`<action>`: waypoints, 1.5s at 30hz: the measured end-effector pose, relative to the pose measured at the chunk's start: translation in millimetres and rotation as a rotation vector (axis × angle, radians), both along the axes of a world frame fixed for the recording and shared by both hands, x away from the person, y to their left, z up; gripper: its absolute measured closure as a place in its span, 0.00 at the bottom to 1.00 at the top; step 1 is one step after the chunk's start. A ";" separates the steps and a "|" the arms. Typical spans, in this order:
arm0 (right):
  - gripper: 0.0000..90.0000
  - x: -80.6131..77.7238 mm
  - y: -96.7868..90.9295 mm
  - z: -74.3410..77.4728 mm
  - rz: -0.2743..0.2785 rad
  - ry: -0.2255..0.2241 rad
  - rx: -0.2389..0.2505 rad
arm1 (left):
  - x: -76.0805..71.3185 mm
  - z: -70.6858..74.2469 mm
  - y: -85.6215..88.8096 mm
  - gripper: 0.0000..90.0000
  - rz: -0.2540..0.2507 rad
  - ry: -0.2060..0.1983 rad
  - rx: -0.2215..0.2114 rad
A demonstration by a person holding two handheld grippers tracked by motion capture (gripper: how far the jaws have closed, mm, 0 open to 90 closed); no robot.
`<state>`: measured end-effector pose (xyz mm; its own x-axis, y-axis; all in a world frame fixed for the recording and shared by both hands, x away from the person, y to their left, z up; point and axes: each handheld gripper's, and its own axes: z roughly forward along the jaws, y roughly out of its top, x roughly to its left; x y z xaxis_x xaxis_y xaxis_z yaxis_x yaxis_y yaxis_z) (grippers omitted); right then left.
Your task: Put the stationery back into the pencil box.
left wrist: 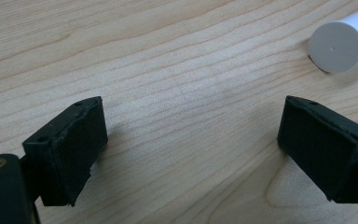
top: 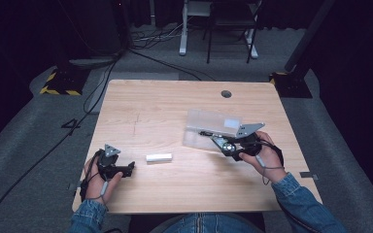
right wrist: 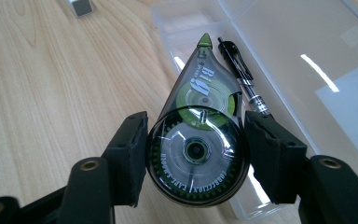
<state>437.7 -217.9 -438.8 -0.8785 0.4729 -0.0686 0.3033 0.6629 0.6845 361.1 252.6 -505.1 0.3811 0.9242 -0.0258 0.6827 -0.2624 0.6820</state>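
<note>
My right gripper (right wrist: 196,154) is shut on a clear correction tape dispenser (right wrist: 196,140) with green reels inside, its green tip pointing toward the open clear plastic case (right wrist: 307,60). A black pen (right wrist: 240,70) lies in the case's tray. From above, the right gripper (top: 222,144) holds the tape dispenser (top: 225,146) at the near edge of the plastic case (top: 209,127), whose lid stands up behind. My left gripper (top: 130,167) rests open on the table at the near left, nothing between its pads (left wrist: 79,149). A white cylinder (top: 159,157) lies just right of it, its round end (left wrist: 335,46) showing.
The wooden table (top: 165,111) has a round cable hole (top: 226,93) at the far edge. A small grey block (right wrist: 80,6) sits on the wood beyond the tape dispenser. Table legs, cables and dark stands fill the floor behind.
</note>
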 end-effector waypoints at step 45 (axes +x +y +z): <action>0.47 45.2 -11.0 -23.9 -0.028 0.184 -0.009 | 0.0 0.0 0.0 0.09 0.000 0.000 0.000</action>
<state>482.9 -228.9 -462.6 -0.8629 0.4976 0.0879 0.4416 0.6581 0.6099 361.1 252.6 -505.1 0.3811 0.9242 -0.0260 0.6829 -0.2624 0.6818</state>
